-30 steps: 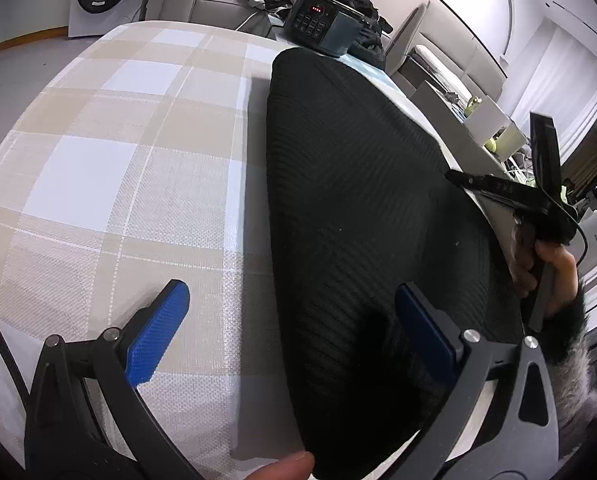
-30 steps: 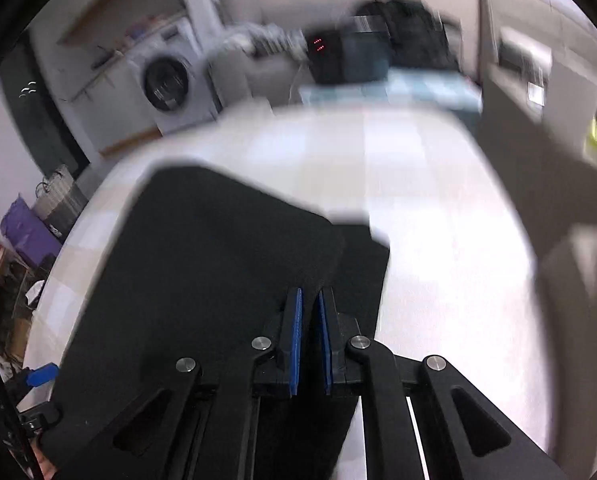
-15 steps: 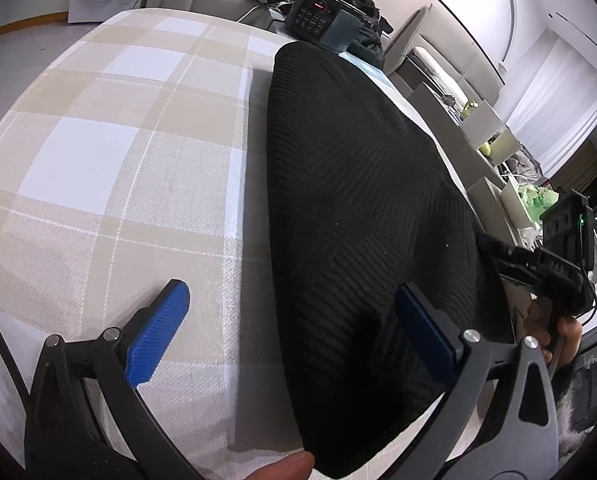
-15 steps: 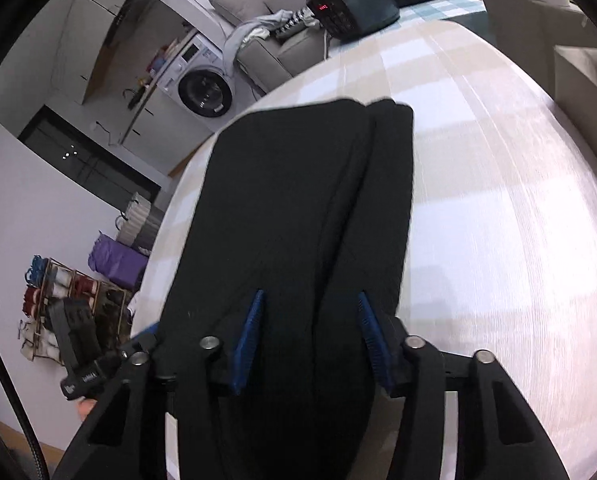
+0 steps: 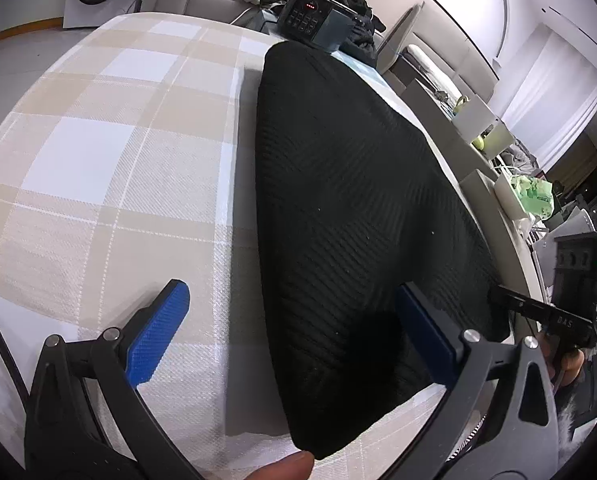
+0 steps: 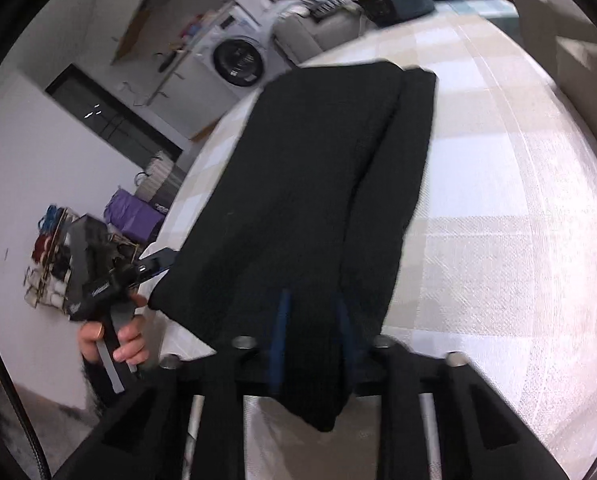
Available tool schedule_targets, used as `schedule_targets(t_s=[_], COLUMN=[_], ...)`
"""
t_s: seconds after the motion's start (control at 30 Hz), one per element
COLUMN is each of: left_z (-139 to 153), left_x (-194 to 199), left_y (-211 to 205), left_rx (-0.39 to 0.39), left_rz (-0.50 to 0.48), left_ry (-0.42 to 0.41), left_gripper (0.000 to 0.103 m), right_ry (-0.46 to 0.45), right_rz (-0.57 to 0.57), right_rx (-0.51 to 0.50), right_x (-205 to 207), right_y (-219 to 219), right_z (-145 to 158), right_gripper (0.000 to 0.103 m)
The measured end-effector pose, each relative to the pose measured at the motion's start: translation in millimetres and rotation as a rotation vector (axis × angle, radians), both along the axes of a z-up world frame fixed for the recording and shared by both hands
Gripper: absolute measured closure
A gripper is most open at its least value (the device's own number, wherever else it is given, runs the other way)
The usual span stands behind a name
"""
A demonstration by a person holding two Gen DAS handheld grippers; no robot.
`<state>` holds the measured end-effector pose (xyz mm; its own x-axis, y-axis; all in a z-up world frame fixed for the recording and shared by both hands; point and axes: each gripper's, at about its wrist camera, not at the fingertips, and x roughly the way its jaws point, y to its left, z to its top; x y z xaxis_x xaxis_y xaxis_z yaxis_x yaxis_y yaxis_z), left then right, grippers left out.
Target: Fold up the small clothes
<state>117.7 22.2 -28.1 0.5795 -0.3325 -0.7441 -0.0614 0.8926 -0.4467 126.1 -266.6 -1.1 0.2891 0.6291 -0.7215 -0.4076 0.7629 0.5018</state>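
Checked cloth [image 5: 110, 152] covers the bench, and we see the black knit garment [image 5: 350, 216] lying folded lengthwise along it. Our left claw [image 5: 294, 332] is spread wide, gripping nothing, its blue pads straddling the garment's near left edge. Our right claw [image 6: 312, 332] is parted a little, its pads on either side of the garment's near right fold, not pinching it.

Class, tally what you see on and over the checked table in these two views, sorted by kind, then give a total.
Black garments: 1
Hand-held grippers: 2, left gripper and right gripper
Checked tablecloths: 1
Black keypad boxes: 1
Total: 5
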Motion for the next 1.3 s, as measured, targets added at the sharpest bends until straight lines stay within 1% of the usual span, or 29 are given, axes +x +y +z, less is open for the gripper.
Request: schedule_targets(t_s=[0.03,0.1,0.13,0.17,0.23,0.27,0.3,0.37,0.4,0.43,0.47,0.53,0.57,0.6,0.67,0.73,0.77,0.83,0.87,0.9,0.93,1.0,1.03,1.1,1.13,1.17,1.2,1.27,1.3], left_z=[1,4,6,7,4,1,-1,-3,-4,-6,-6,-9,-9,-8,-6,-4,-3,-3,-3,-2,-2,-2,-2,-2,-1,-1,-2,-2,-2], left_x=[-1,-5,-8,-10,-12,-13,-13,-16,-17,-18,-20,-23,-25,-26,-27,-28,-29,-27,-26,-25,-24,-21,-20,-19,-17,-16,-14,-10,-6], left_y=[-1,-3,-3,-4,-6,-8,-10,-15,-18,-21,-27,-36,-38,-37,-31,-24,-18,-11,-7,-5,-2,2,3,6,7,7,7,7,7], left_rx=[0.004,0.013,0.018,0.027,0.045,0.056,0.063,0.082,0.1,0.137,0.2,0.294,0.309,0.296,0.234,0.175,0.134,0.087,0.06,0.054,0.052,0.055,0.049,0.04,0.038,0.037,0.037,0.038,0.038], left_rz=[0.0,-0.003,-0.006,-0.006,-0.013,-0.025,-0.035,-0.05,-0.058,-0.07,-0.084,-0.106,-0.114,-0.114,-0.106,-0.094,-0.082,-0.072,-0.064,-0.06,-0.056,-0.047,-0.044,-0.042,-0.038,-0.036,-0.034,-0.032,-0.032], left_ry=[0.001,-0.007,-0.015,-0.02,-0.017,-0.011,-0.006,-0.008,-0.01,-0.014,-0.023,-0.019,-0.018,-0.018,-0.014,-0.013,-0.015,-0.019,-0.022,-0.022,-0.021,-0.021,-0.024,-0.024,-0.023,-0.024,-0.024,-0.022,-0.021], left_gripper=[0.002,0.002,0.002,0.002,0.002,0.002,0.002,0.002,0.002,0.002,0.002,0.001,0.002,0.002,0.002,0.002,0.002,0.002,0.002,0.002,0.002,0.002,0.002,0.002,0.002,0.002,0.002,0.002,0.002], right_ry=[-0.028,-0.039,-0.041,-0.042,-0.005,0.006,0.002,-0.035,-0.067,-0.094,-0.121,-0.124,-0.128,-0.142,-0.127,-0.096,-0.078,-0.045,-0.02,0.007,0.011,-0.017,-0.022,-0.024,-0.041,-0.068,-0.093,-0.15,-0.198], right_rz=[0.01,0.016,0.017,0.011,0.022,0.024,0.015,-0.03,-0.083,-0.134,-0.192,-0.269,-0.299,-0.326,-0.354,-0.338,-0.334,-0.338,-0.337,-0.349,-0.35,-0.337,-0.33,-0.306,-0.302,-0.291,-0.279,-0.276,-0.285], right_rx=[-0.004,0.016,-0.009,-0.063,-0.172,-0.201,-0.178,-0.077,-0.023,0.012,0.044,0.04,0.022,0.005,-0.019,-0.004,-0.018,-0.031,-0.035,-0.029,-0.017,-0.065,-0.075,-0.068,-0.068,-0.064,-0.069,-0.049,-0.065], right_x=[-5,-13,-15,-16,-15,-15,-14,-7,0,7,18,45,59,76,103,133,146,168,178,186,192,199,201,204,203,203,202,193,188], right_y=[0,-7,-8,-9,1,3,2,-5,-11,-15,-18,-17,-15,-11,-4,0,3,8,7,7,8,15,17,22,22,22,23,24,24], right_z=[6,14,16,14,4,1,4,14,21,25,29,29,28,27,21,11,6,-4,-9,-14,-17,-20,-21,-21,-20,-16,-12,-3,6], right_gripper=[0.095,0.097,0.098,0.098,0.098,0.098,0.097,0.088,0.073,0.057,0.053,0.053,0.053,0.053,0.053,0.053,0.053,0.053,0.054,0.054,0.054,0.055,0.062,0.069,0.076,0.088,0.096,0.097,0.098])
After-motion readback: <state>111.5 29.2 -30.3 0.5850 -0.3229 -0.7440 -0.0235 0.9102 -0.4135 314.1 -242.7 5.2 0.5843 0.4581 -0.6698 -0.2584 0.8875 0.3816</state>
